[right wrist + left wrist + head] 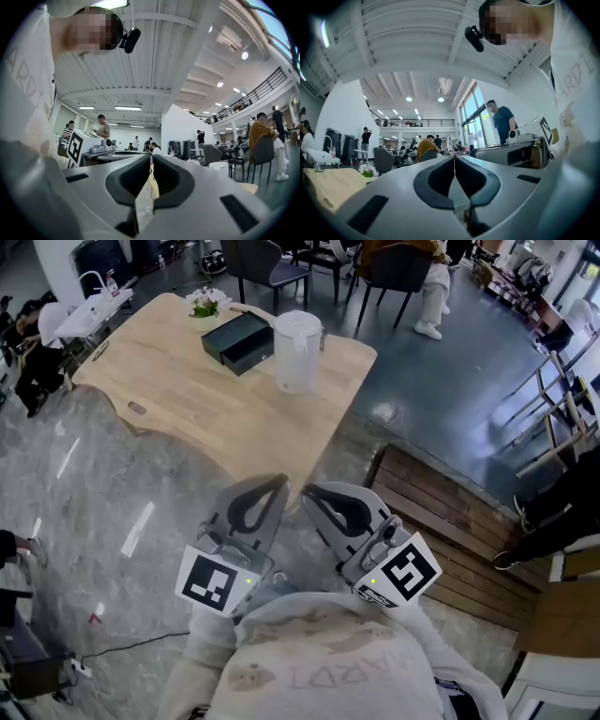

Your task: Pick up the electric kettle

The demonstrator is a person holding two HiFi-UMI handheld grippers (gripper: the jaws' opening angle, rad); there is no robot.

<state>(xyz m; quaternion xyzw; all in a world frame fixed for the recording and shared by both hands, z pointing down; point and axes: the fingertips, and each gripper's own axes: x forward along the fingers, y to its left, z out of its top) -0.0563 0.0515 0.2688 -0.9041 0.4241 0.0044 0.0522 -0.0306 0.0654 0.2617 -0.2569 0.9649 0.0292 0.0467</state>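
Table (159, 409): a pale wooden top, well ahead of the person, and everything the task needs sits at its far end.
Dark box (237, 341): lies flat just left of the kettle, close beside it. That crowds the left side, so the right side looks like the freer way in.
Left gripper (267, 493): tucked in against the person's chest, pointing level towards the table. Its own view shows the jaws closed tip to tip with nothing between them (454, 159), which reads as a carrying pose, not a reach.
Electric kettle (298, 351): a pale, translucent body with the lid on, standing near the table's far right corner, well apart from both grippers.
Kettle axis: upright, long axis vertical. A small fitting shows at the lid's right edge, likely the handle side, but the spout's direction cannot be made out.
Right gripper (323, 502): alongside the left one and also held close to the body. Its jaws are pressed together and empty (151, 159), so they will need to part before any grasp.
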